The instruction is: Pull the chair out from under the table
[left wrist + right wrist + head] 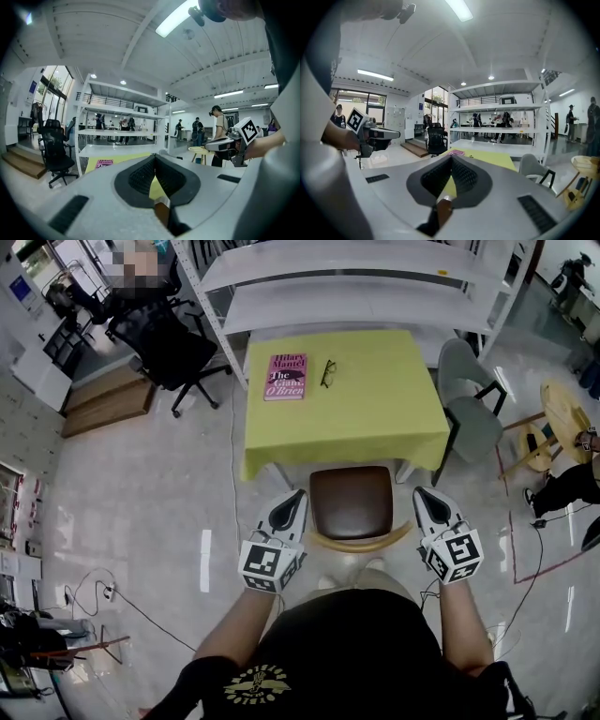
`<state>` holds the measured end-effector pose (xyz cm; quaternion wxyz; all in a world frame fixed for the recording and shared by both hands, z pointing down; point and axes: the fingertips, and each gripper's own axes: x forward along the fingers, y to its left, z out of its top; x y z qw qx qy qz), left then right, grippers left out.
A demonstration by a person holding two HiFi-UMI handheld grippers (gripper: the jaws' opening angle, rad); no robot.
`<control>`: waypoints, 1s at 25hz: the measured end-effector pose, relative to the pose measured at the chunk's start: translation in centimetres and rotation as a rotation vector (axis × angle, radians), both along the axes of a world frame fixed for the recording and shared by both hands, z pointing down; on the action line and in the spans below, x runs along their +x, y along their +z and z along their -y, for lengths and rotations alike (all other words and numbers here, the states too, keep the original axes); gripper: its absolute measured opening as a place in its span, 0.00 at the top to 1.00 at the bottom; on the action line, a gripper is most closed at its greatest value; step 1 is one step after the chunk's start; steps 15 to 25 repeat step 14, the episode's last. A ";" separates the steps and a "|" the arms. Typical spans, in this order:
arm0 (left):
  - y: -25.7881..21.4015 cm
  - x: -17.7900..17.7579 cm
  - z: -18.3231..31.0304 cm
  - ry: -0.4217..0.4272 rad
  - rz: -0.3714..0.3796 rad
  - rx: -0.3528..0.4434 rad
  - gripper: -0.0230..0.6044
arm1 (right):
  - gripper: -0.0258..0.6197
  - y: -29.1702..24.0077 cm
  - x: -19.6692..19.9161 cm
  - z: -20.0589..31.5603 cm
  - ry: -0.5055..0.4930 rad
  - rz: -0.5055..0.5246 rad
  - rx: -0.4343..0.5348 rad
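**A:** Where's the chair?
**B:** At the desk's near edge, seat front just under it, curved back toward the person
**A:** And the grippers?
**B:** The left hand-held gripper and right hand-held gripper flank the seat, equally near, both clenched on nothing. I'd judge the pull runs straight back toward the person

Black tee, gold emblem; white, black-padded left tool, right tool.
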<state>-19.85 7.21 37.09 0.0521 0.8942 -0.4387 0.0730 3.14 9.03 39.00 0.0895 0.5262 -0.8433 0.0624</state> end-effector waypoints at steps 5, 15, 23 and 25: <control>-0.3 0.0 1.0 0.009 -0.005 0.002 0.95 | 0.94 -0.1 0.2 0.7 0.002 -0.001 -0.002; -0.6 1.7 2.8 0.030 -0.003 0.008 0.95 | 0.94 -0.2 1.0 2.1 0.001 -0.002 -0.006; -0.6 1.7 2.8 0.030 -0.003 0.008 0.95 | 0.94 -0.2 1.0 2.1 0.001 -0.002 -0.006; -0.6 1.7 2.8 0.030 -0.003 0.008 0.95 | 0.94 -0.2 1.0 2.1 0.001 -0.002 -0.006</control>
